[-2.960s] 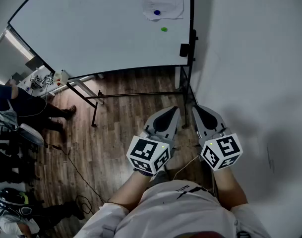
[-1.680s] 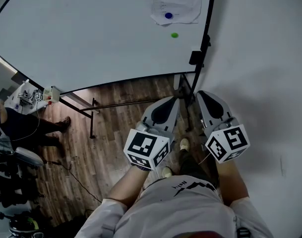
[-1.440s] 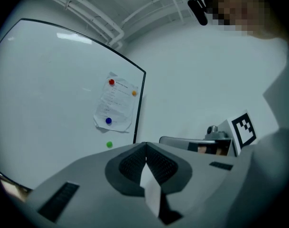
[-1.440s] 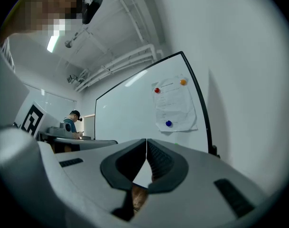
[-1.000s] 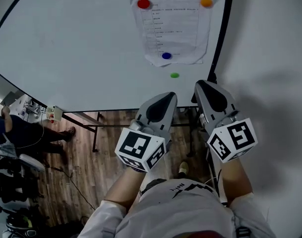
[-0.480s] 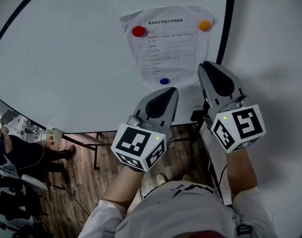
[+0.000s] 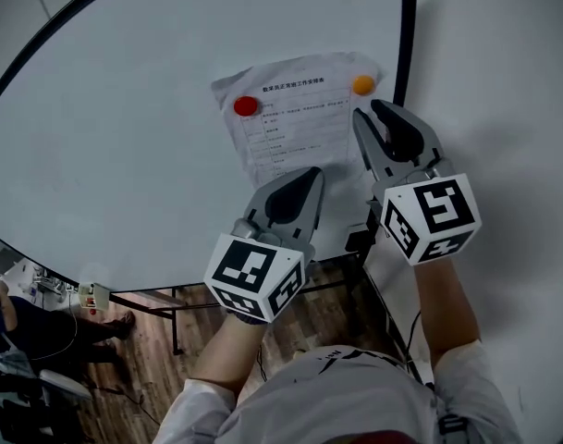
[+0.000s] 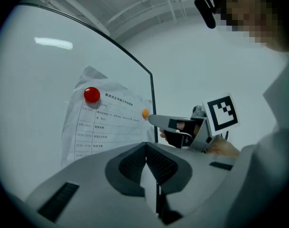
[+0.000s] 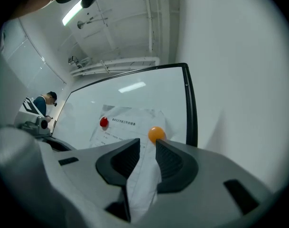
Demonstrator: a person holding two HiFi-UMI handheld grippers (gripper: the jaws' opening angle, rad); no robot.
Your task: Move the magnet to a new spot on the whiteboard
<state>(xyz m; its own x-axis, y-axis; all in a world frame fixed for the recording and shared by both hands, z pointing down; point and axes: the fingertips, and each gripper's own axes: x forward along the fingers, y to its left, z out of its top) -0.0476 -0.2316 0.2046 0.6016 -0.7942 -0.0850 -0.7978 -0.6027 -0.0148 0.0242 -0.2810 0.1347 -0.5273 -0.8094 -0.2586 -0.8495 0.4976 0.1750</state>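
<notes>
A printed sheet (image 7: 290,123) hangs on the whiteboard (image 7: 124,128), pinned by a red magnet (image 7: 246,105) at its top left and an orange magnet (image 7: 363,84) at its top right. My right gripper (image 7: 367,114) points at the sheet just below the orange magnet (image 9: 156,134); its jaws are opening and hold nothing, and only paper shows through the gap. My left gripper (image 7: 312,174) is lower, over the sheet's bottom edge, with its jaws shut and empty. The left gripper view shows the red magnet (image 8: 91,94), the orange magnet (image 8: 144,113) and the right gripper (image 8: 156,121).
The whiteboard's black frame (image 7: 406,26) runs just right of the orange magnet, with a white wall (image 7: 503,81) beyond. Below are the board's stand (image 7: 170,299) and a wooden floor (image 7: 161,368). A person (image 9: 40,103) stands far off to the left.
Both grippers have risen from near the floor up to the sheet. The right gripper's jaws have parted and now sit under the orange magnet. The blue and green magnets are now hidden.
</notes>
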